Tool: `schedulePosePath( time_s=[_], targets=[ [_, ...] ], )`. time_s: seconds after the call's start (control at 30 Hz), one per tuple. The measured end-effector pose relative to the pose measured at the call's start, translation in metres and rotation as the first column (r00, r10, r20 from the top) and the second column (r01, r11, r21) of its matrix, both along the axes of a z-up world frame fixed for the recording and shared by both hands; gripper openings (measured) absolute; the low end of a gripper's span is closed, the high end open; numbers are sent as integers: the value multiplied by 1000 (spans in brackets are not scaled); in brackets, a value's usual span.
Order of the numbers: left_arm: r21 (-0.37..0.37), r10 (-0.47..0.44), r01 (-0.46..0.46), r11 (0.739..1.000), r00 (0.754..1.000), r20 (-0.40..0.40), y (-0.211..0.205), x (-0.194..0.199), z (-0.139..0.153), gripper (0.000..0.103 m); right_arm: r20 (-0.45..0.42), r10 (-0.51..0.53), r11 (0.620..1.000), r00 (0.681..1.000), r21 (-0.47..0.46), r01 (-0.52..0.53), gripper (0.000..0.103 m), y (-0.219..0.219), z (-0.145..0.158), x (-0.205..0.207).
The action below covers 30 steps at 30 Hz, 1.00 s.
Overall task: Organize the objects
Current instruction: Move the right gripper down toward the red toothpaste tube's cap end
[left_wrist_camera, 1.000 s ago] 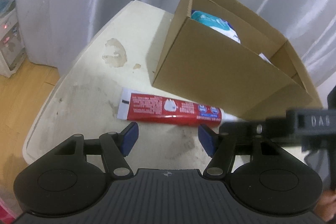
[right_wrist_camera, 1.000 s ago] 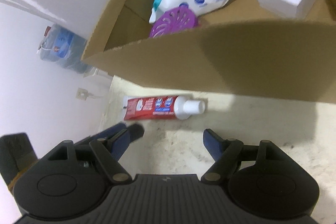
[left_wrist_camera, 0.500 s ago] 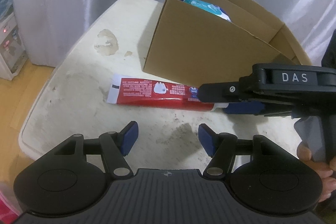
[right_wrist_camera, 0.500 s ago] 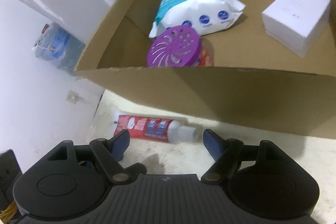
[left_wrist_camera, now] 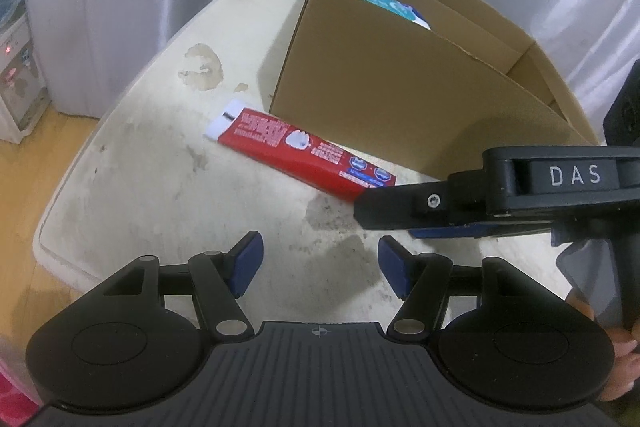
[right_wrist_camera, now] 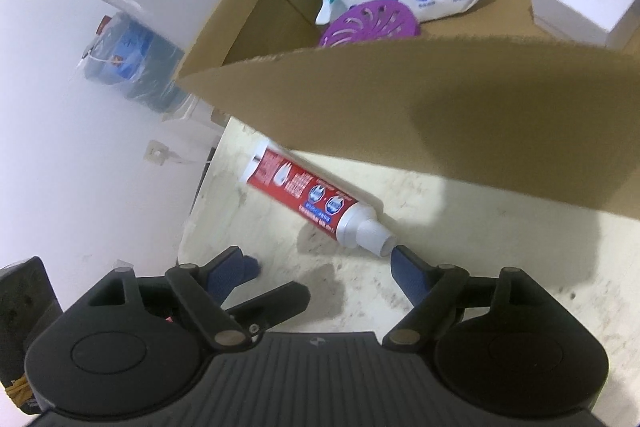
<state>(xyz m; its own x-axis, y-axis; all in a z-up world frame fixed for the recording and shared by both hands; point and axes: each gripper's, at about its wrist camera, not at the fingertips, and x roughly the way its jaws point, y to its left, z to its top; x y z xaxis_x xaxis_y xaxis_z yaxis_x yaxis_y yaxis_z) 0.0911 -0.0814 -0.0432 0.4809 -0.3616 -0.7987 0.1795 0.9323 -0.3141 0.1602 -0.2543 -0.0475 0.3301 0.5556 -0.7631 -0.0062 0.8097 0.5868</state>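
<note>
Right wrist showed the glossy red tube (right_wrist_camera: 310,201) lying flat beside the matte cardboard box (right_wrist_camera: 400,115). Right gripper (right_wrist_camera: 320,269) had just widened, its pad tip at the tube's white cap, nothing gripped. Left gripper (left_wrist_camera: 320,263) gaped empty.

Red toothpaste tube (right_wrist_camera: 310,202) lies flat on the table (left_wrist_camera: 160,187), beside the cardboard box (left_wrist_camera: 392,99).

Stained table (left_wrist_camera: 132,187): toothpaste tube (left_wrist_camera: 296,151), cardboard box (left_wrist_camera: 400,99)

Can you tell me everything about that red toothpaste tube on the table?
The toothpaste tube is red with white and blue printing, a flat white crimped end and a white screw cap. It looks like soft plastic and seems full. It lies flat on the stained white table, slanted, right beside the cardboard box. The right gripper is open; one blue finger sits right at the cap, though actual contact is unclear.
</note>
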Motion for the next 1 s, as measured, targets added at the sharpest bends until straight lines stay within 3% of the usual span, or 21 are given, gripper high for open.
schedulePosePath(
  time_s=[0.5,0.8,1.0],
  targets=[
    [-4,7,-7,1000,1000,-3,6,-5,0,64,-21,12,1000,1000,20,-12,84,4,4,-7],
    [-56,39,-38,998,999,16,15,-5,4,67,58,-57,998,997,-20,58,84,-15,19,-5],
    [-76,37,-35,997,999,25,11,2,6,68,102,-26,997,994,-68,33,78,-2,18,6]
  ],
)
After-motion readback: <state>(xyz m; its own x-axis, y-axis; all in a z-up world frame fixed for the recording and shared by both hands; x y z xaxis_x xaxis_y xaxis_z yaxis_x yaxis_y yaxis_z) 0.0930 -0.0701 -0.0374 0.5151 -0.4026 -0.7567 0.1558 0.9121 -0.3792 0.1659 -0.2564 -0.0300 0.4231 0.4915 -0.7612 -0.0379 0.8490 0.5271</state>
